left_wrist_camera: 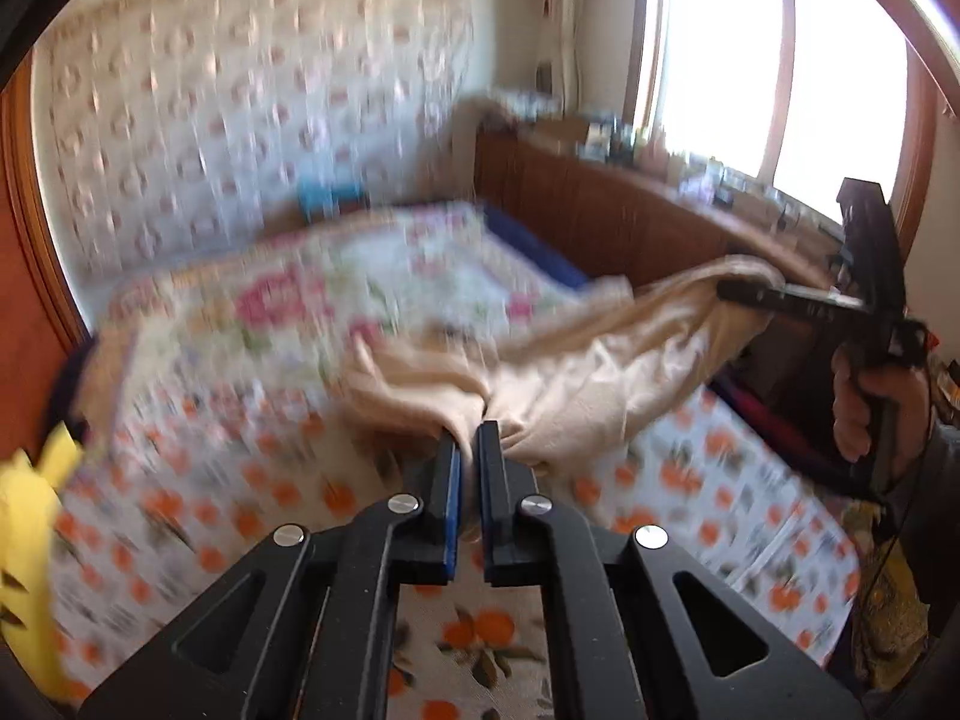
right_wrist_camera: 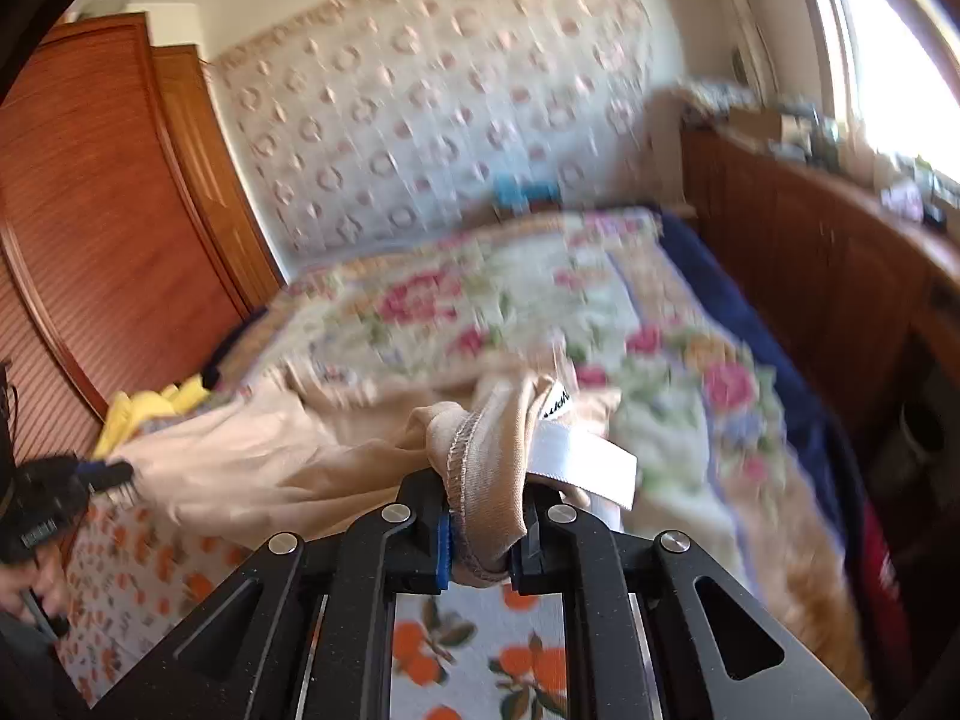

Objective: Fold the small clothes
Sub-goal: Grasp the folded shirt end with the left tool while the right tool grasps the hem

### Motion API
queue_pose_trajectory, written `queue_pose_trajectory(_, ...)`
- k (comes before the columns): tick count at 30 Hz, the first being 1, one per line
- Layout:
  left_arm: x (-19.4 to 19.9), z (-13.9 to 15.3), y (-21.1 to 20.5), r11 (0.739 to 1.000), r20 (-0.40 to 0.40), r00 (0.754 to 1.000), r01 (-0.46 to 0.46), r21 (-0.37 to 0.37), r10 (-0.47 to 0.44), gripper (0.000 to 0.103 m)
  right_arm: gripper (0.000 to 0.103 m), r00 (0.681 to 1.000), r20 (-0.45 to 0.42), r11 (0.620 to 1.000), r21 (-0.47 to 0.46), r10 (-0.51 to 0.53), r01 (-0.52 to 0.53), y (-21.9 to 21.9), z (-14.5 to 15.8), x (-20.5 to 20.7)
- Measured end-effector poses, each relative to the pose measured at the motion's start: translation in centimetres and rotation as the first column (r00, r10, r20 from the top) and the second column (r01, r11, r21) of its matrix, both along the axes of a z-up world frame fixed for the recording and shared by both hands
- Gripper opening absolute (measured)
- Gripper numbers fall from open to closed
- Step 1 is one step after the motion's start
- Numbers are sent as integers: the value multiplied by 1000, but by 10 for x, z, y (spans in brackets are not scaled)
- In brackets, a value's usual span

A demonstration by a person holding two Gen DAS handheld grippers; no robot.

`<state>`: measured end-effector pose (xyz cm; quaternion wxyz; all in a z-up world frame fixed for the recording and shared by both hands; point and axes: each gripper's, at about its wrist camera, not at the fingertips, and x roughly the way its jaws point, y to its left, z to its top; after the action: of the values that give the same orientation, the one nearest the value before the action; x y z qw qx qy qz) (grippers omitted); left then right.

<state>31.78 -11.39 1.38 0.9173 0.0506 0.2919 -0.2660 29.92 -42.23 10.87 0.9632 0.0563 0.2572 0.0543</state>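
A beige garment (left_wrist_camera: 600, 354) hangs stretched between both grippers above the bed. My left gripper (left_wrist_camera: 471, 438) is shut on one bunched edge of it. In the left wrist view my right gripper (left_wrist_camera: 735, 291) stands at the right, clamped on the other end, with a hand on its handle. In the right wrist view the right gripper (right_wrist_camera: 486, 492) is shut on a stitched hem of the beige garment (right_wrist_camera: 474, 468), and a white care label (right_wrist_camera: 582, 462) hangs beside the hem. The left gripper (right_wrist_camera: 114, 474) shows at the left edge, pinching the cloth. Both views are blurred.
The bed has an orange-fruit print sheet (left_wrist_camera: 270, 480) and a floral quilt (right_wrist_camera: 540, 300) behind. A yellow garment (right_wrist_camera: 150, 408) lies at the left. A wooden wardrobe (right_wrist_camera: 90, 210) stands left, a cluttered wooden dresser (left_wrist_camera: 630, 204) under the window right, and a patterned headboard (left_wrist_camera: 240, 108) behind.
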Motion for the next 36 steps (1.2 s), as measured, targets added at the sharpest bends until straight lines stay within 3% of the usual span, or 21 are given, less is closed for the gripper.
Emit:
queue_pose_trajectory(6,-29,105,29,999,156,988,1,-44,6,6,12,992,114,998,-18,60,-58,21,82,-33)
queue_pose_trajectory(9,-47,135,43,999,205,979,-8,-40,16,6,12,989,132,997,-51,70,-64,37,110,-53)
queue_pose_trajectory(13,-46,137,60,999,207,977,-45,-17,48,6,12,985,130,993,-49,112,-106,56,118,-56)
queue_pose_trajectory(18,-9,116,81,993,168,979,-114,-38,118,6,12,982,132,991,-35,134,-130,65,113,-19)
queue_pose_trajectory(23,5,128,98,985,198,966,-156,-78,168,6,12,974,179,991,-46,136,-129,73,109,3)
queue_pose_trajectory(26,-11,112,102,987,195,967,-157,-46,163,6,12,974,157,986,-48,164,-158,73,77,-4)
queue_pose_trajectory(28,-26,79,107,987,145,976,-161,-15,161,6,12,979,97,983,-34,181,-178,68,46,-13)
queue_pose_trajectory(34,-90,-53,106,985,-42,985,-167,40,169,6,12,967,-145,977,-16,209,-213,63,-108,-71)
queue_pose_trajectory(36,-108,-82,102,984,-73,982,-169,52,173,6,12,961,-189,979,-1,202,-206,58,-133,-77)
